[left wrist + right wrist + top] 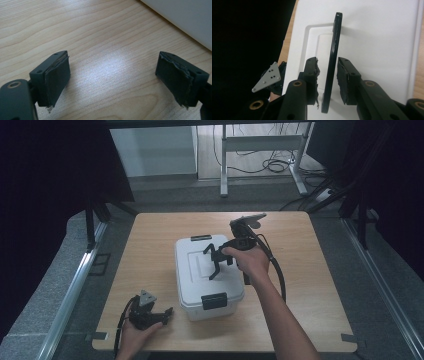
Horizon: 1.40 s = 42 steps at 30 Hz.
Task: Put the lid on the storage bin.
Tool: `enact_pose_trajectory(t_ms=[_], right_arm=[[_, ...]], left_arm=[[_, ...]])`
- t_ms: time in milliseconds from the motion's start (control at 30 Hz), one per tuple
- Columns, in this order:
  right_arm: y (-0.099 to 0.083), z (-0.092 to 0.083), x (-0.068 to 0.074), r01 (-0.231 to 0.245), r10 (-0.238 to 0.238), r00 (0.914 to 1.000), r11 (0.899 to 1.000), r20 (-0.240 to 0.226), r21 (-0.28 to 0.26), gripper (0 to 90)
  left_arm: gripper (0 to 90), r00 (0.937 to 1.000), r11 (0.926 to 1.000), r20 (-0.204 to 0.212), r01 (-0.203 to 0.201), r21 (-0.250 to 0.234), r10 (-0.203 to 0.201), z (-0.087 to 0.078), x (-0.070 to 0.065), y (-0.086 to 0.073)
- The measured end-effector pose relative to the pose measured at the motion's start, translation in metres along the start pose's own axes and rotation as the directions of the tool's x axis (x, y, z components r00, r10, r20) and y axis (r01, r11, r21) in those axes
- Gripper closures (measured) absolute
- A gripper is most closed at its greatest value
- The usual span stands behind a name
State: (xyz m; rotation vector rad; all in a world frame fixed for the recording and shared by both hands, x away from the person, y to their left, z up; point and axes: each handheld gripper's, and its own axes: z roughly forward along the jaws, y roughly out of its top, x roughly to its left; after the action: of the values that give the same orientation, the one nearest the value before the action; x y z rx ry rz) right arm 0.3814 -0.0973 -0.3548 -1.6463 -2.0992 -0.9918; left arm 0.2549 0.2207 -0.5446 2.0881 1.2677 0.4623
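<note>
Handle [332,62] of the white box [192,270] stands on edge right between the right gripper [328,80]'s jaws, long axis running straight away from them, pads close on either side, not quite clamped. Left gripper [112,80] sits low on the table [87,30], jaws wide apart, box just beyond.

We see a light wooden worktop [150,250] with rounded corners. A white lidded box [200,292] with black latches at its near and far ends stands on it, near the middle. Our left gripper [169,311] rests near the front edge, beside the box.
</note>
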Motion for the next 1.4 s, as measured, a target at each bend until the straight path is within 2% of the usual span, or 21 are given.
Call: enact_pose_trajectory(t_ms=[200,400,633,1233,1267,1400], right_arm=[[-0.002,-0.011,-0.007,0.037,-0.037,0.9993,0.998,0.003,-0.041,61.2],[-0.005,-0.014,-0.020,0.041,-0.041,0.9991,0.997,0.010,-0.062,60.1],[-0.010,-0.014,-0.030,0.059,-0.058,0.9982,0.997,0.015,-0.051,59.9],[-0.022,-0.013,-0.058,0.022,-0.022,0.9996,0.999,0.017,-0.043,58.1],[-0.023,-0.012,-0.061,0.024,-0.023,0.9993,0.999,0.030,-0.036,57.7],[-0.026,-0.010,-0.068,0.001,0.000,0.9998,0.999,0.020,-0.042,57.7]], left_arm=[[12.3,1.0000,1.0000,0.000,0.000,0.000,0.000,0.000,0.000,0.000],[12.3,1.0000,1.0000,0.001,0.000,0.000,0.000,0.000,0.000,0.000],[12.3,1.0000,1.0000,0.001,0.000,0.000,0.000,0.000,0.000,0.000],[12.4,1.0000,1.0000,0.000,-0.001,-0.001,0.001,0.000,0.000,0.000],[12.4,1.0000,1.0000,0.000,0.000,-0.001,0.000,0.000,0.000,0.000],[12.4,1.0000,1.0000,0.000,-0.001,-0.001,0.001,0.000,0.000,0.000]])
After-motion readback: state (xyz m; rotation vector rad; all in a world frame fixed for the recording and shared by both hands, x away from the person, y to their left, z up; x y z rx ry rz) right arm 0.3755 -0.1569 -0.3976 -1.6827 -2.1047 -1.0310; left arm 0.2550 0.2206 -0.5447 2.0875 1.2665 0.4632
